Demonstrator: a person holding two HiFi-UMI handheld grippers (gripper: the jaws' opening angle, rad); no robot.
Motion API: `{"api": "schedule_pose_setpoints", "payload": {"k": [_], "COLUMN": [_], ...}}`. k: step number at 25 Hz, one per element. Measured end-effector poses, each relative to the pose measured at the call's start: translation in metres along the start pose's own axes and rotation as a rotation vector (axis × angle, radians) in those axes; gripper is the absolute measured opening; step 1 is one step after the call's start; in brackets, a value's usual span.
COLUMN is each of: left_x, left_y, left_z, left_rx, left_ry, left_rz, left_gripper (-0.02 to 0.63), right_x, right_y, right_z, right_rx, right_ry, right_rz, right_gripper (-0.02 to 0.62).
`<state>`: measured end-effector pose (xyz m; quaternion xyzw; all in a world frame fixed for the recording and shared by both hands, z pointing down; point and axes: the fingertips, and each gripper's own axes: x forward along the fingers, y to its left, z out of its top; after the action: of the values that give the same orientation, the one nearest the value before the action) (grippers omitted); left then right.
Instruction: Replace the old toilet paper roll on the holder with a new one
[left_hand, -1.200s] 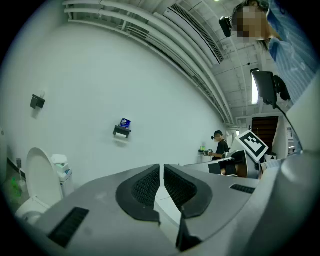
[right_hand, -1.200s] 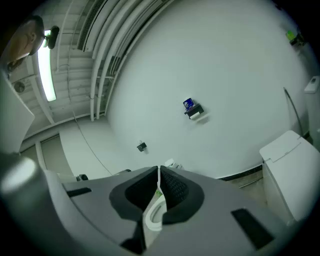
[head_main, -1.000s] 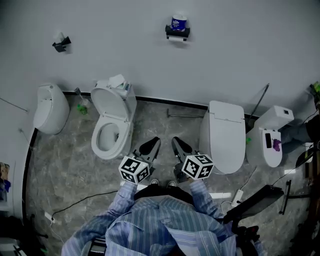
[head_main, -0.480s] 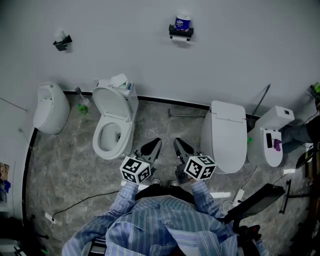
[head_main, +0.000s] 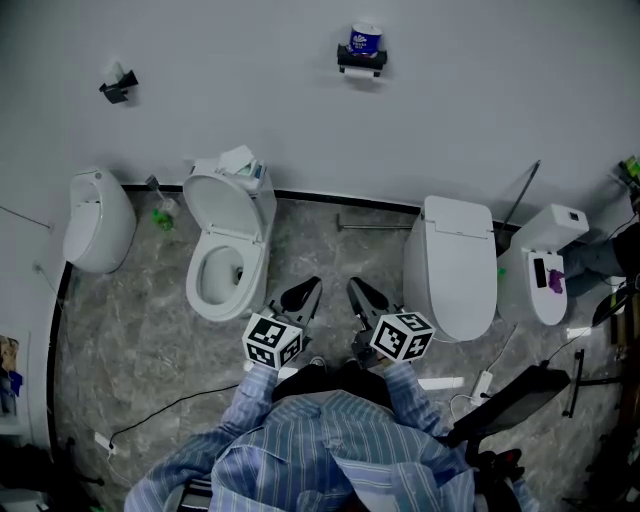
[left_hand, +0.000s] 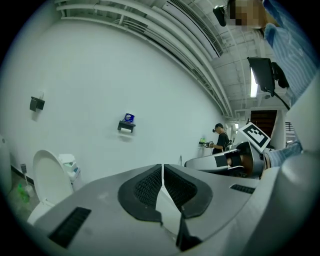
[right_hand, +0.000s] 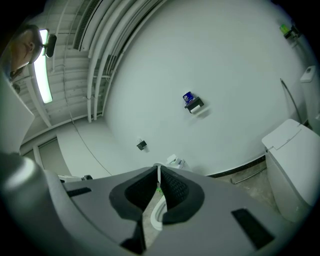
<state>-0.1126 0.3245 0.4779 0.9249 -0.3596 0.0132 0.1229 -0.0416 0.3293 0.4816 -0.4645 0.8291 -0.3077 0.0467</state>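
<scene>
Nothing seemed done yet: your left gripper (head_main: 303, 295) and right gripper (head_main: 362, 297) were both closed and empty, well apart from the holder (head_main: 358, 62) on the far wall.

Open toilet (head_main: 228, 240), closed toilet (head_main: 452, 268) (lid down), black cable (head_main: 175, 402) across marbled floor (head_main: 140, 330)

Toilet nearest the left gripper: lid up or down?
Up. In the left gripper view the lid stands upright, and the head view looks straight into the uncovered bowl.
</scene>
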Motion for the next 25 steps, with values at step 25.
{"api": "schedule_pose_setpoints", "payload": {"k": [25], "left_x": [0.198], "left_y": [0.060], "left_z": [0.022], "left_rx": [-0.112], "left_ry": [0.025], "left_rz": [0.026], "left_gripper": [0.012], "right_x": [0.085], "right_y": [-0.150], "right_z": [0.113], "right_rx": [0.005], "right_ry": [0.032], "right_rz": [0.038], "right_gripper": [0.021]}}
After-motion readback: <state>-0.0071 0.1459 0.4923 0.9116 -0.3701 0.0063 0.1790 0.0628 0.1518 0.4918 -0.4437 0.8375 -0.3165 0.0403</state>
